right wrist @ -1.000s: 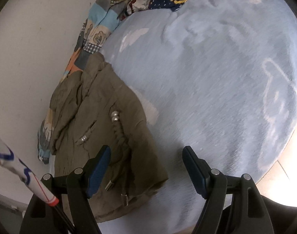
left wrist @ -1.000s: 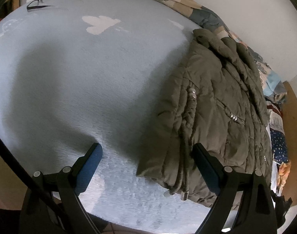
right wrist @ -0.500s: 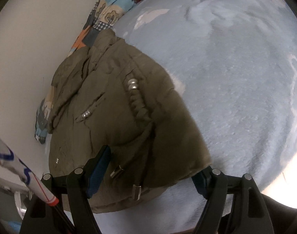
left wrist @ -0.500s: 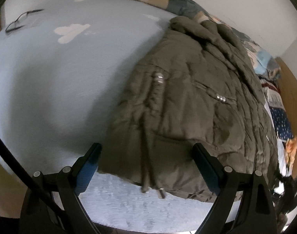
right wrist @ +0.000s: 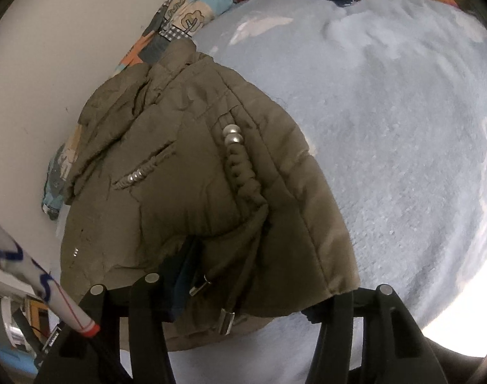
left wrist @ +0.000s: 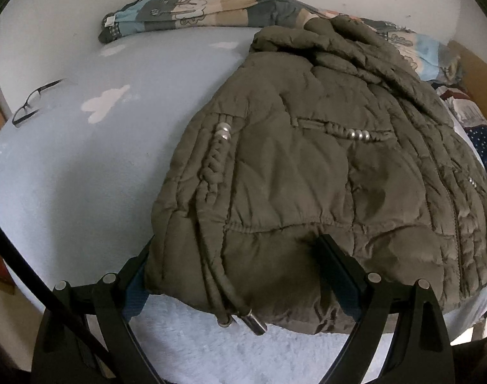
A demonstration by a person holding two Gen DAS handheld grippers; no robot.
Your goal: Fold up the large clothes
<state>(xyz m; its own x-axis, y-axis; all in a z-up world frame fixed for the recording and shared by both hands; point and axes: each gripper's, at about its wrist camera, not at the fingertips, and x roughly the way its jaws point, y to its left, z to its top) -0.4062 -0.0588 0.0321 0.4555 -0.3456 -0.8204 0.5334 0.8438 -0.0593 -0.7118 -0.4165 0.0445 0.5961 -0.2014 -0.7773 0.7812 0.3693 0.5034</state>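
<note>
1. Jacket (left wrist: 307, 166): olive, quilted and puffy, folded into a thick bundle with braided cords and silver beads, lying on the light-blue blanket (left wrist: 83, 166) at the bed's wall-side edge, its hem toward the near edge.
2. Left gripper (left wrist: 237, 275): jaws spread wide over the hem's corner; one finger sits on the fabric, the other beside its edge, neither pinching.
3. Right gripper (right wrist: 253, 291): jaws have just been closing with the hem between them; whether the pads press it, I cannot tell.
4. Glasses (left wrist: 35, 102): near the blanket's far corner, well apart.
</note>
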